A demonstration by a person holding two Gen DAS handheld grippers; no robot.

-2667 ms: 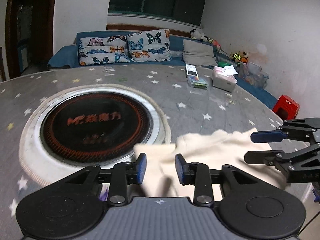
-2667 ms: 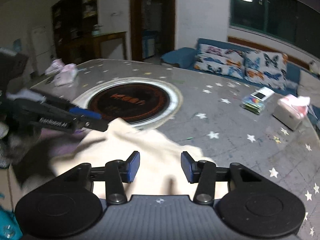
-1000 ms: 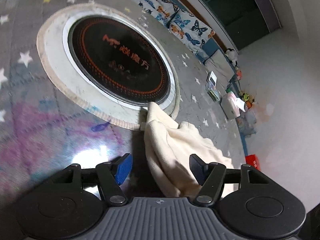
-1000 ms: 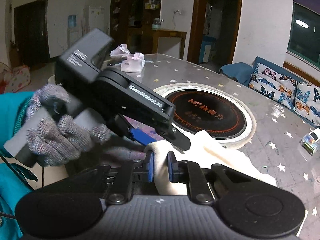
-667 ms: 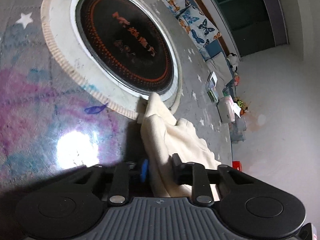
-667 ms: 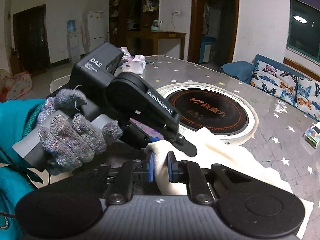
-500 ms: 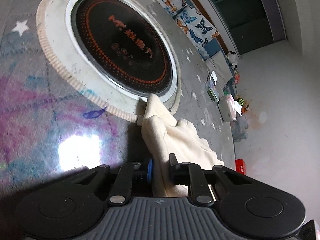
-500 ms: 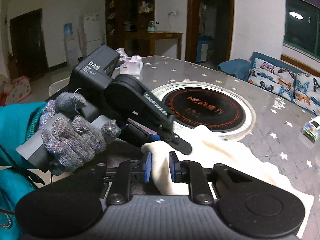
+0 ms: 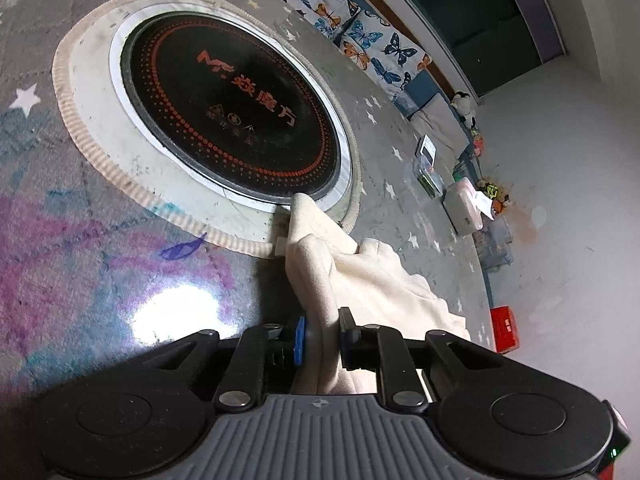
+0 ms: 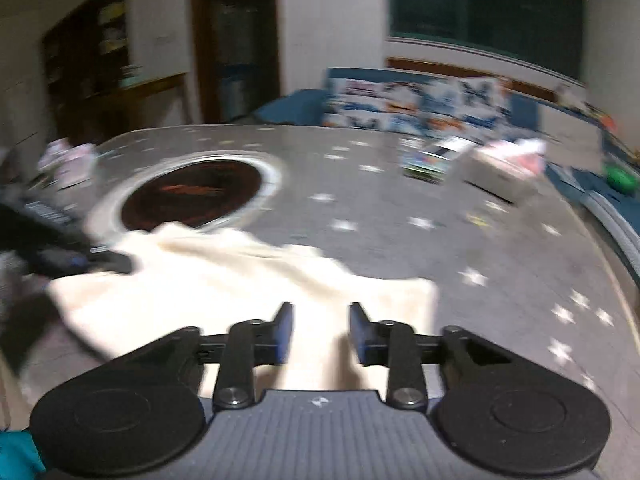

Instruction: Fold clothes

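A cream garment (image 9: 352,276) lies bunched on the grey star-patterned table, one corner touching the rim of the round cooktop. My left gripper (image 9: 322,336) is shut on a fold of the garment's near edge. In the blurred right wrist view the same garment (image 10: 224,280) spreads across the table's near side. My right gripper (image 10: 320,332) is open just above the cloth, holding nothing. The left gripper (image 10: 80,258) shows at the far left of that view, at the garment's left corner.
A black round cooktop (image 9: 232,120) with a white ring is set in the table (image 9: 80,240). A tissue box (image 10: 500,172) and a small packet (image 10: 428,160) sit at the far right. A sofa with butterfly cushions (image 10: 412,104) stands behind.
My right gripper has let go of the garment, opened, and swung right along its edge. My left gripper closed on the garment's edge and still holds it.
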